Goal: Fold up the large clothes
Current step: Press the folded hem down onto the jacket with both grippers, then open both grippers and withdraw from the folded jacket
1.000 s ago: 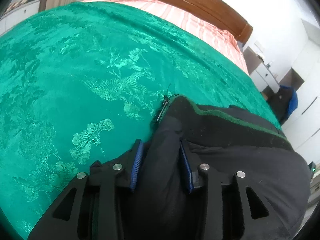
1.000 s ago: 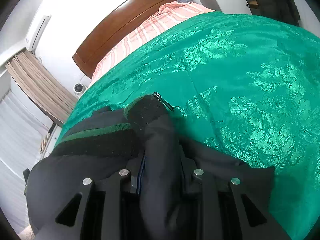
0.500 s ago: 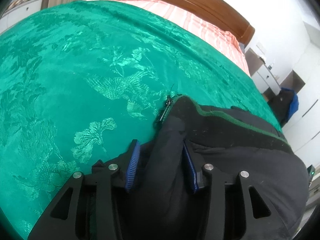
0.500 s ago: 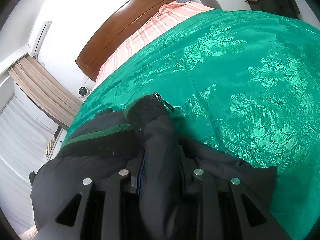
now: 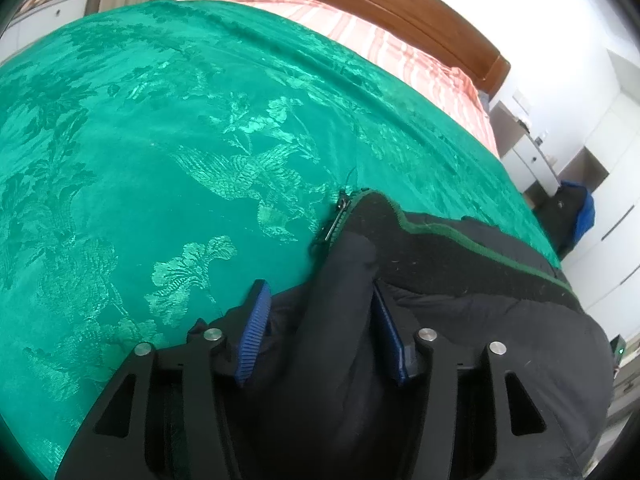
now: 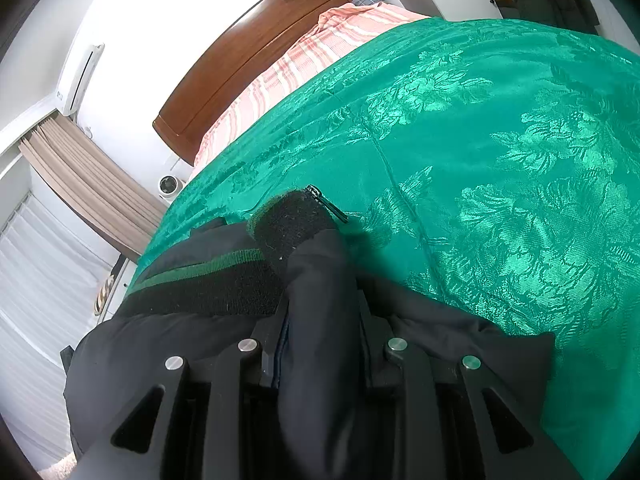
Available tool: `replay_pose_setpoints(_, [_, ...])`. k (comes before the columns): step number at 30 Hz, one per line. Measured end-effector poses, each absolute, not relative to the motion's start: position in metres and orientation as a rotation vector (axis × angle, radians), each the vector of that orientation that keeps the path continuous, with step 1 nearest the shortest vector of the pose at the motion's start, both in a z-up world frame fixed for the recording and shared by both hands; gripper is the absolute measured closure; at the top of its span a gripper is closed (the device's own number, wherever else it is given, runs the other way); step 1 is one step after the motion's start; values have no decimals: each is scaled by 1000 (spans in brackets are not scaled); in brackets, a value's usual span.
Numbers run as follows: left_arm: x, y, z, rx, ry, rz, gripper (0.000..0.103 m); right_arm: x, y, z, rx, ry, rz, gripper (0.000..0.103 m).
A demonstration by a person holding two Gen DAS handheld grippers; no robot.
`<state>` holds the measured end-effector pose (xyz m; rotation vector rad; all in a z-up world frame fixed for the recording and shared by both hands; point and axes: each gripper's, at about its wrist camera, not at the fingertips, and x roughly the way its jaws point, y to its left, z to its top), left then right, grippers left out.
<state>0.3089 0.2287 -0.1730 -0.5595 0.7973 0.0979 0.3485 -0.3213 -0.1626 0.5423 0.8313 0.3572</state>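
The left matte black plastic tongs [image 5: 318, 304] have two angular black arms with triangular cut-outs near the bottom of the view. Four round silver screw heads sit in a row across the arms. Each finger carries a ribbed blue rubber pad [image 5: 253, 338] on its inner face, the left one fully visible. The right matte black plastic tongs [image 6: 322, 320] share the same build: black arms, triangular openings, four silver screws. Only a thin blue edge shows on its left finger.

The right hand-held gripper [image 6: 322, 328] clamps a black jacket [image 6: 312, 272] over the green bedspread [image 6: 500, 160].
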Motion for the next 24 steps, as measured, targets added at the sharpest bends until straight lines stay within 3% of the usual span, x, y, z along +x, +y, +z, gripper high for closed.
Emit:
replay_pose_setpoints(9, [308, 228, -167, -546, 824, 137, 35, 349, -326, -162, 560, 835, 365, 77])
replay_pose_setpoints(11, [307, 227, -155, -498, 873, 189, 31, 349, -327, -155, 552, 850, 349, 72])
replay_pose_setpoints(13, [296, 227, -137, -468, 860, 218, 29, 346, -332, -140, 541, 866, 300, 65])
replay_pose_setpoints(14, [286, 228, -125, -464, 828, 194, 28, 341, -335, -130, 543, 848, 273, 56])
replay_pose_setpoints(15, [272, 228, -112, -455, 796, 167, 25, 333, -340, -118, 545, 811, 238, 38])
replay_pose_setpoints(17, [244, 226, -92, -406, 756, 159, 17, 311, -354, -89, 556, 708, 184, 15])
replay_pose_setpoints(18, [225, 224, -83, -371, 730, 167, 8, 295, -361, -74, 554, 646, 159, 6])
replay_pose_setpoints(19, [204, 221, -77, -339, 705, 188, 2, 280, -366, -64, 543, 603, 131, 3])
replay_pose_setpoints(24, [137, 214, -92, -264, 700, 359, 0, 214, -380, -60, 432, 539, 15, 0])
